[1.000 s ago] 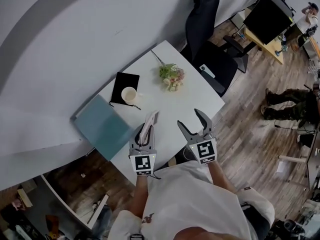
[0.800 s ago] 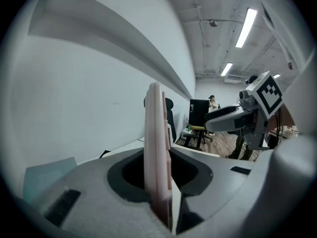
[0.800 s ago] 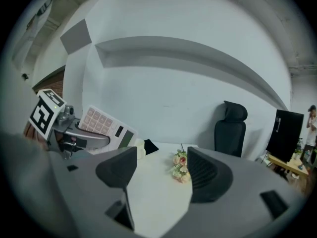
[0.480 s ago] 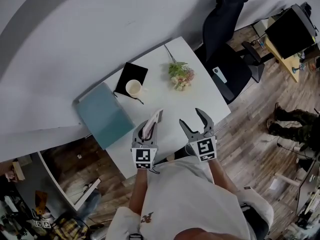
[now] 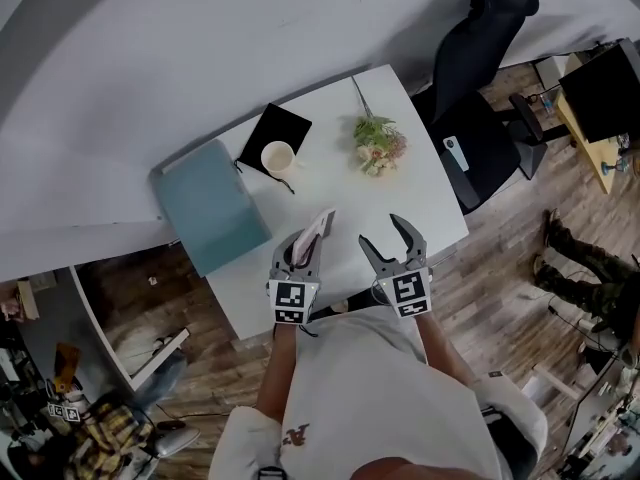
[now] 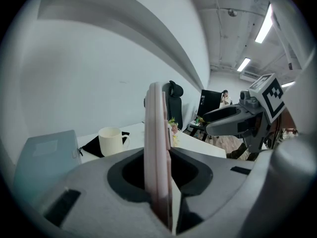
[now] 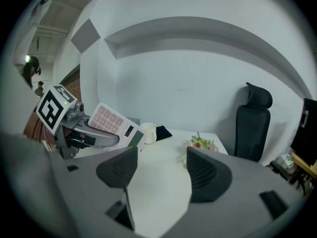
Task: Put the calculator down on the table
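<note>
The flat pink-keyed calculator [image 5: 318,230] is clamped edge-up in the left gripper [image 5: 303,250] over the white table [image 5: 330,183], on the person's side of the cream mug [image 5: 277,157]. The left gripper view shows only its thin edge; the right gripper view shows its keypad. The right gripper [image 5: 383,233] gapes, empty.

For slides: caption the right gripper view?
Right gripper open, facing the table; left gripper holds the calculator at left.

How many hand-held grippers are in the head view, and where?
2. The left hand-held gripper, shut on the calculator, is above the near edge of the table; the right hand-held gripper, open and empty, is beside it.
</note>
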A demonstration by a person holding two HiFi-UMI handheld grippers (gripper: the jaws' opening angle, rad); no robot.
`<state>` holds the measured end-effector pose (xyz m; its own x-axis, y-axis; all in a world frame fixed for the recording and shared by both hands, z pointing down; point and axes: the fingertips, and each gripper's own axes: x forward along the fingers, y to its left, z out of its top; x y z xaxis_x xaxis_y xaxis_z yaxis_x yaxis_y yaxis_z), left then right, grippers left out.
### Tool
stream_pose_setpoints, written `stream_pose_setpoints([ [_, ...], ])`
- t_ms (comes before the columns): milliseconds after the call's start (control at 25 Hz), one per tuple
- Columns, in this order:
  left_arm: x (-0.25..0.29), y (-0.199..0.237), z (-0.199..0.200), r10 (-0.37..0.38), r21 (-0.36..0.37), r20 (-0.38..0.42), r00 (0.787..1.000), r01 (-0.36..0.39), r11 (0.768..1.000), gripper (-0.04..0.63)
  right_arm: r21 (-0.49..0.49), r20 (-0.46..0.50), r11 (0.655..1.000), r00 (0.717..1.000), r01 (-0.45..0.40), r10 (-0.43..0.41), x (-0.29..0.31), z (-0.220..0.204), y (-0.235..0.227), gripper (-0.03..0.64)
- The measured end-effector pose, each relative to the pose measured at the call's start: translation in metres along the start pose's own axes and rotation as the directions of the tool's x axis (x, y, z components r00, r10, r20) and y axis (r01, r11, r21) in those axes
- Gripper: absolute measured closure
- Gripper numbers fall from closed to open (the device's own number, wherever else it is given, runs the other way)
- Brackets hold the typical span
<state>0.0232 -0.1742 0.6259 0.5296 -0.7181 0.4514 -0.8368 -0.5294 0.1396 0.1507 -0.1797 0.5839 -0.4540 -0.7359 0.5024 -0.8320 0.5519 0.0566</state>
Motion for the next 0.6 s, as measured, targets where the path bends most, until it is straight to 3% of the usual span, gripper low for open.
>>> stream_pose_setpoints([
  [600,0.019,0.004,-0.042,-0.003,-0.129,-0.066,0.998,-0.006,0.992,0.494,0.0,-0.08,0.998,0.995,-0.061,0.06,0.02,-0.037,0.007,0.308],
])
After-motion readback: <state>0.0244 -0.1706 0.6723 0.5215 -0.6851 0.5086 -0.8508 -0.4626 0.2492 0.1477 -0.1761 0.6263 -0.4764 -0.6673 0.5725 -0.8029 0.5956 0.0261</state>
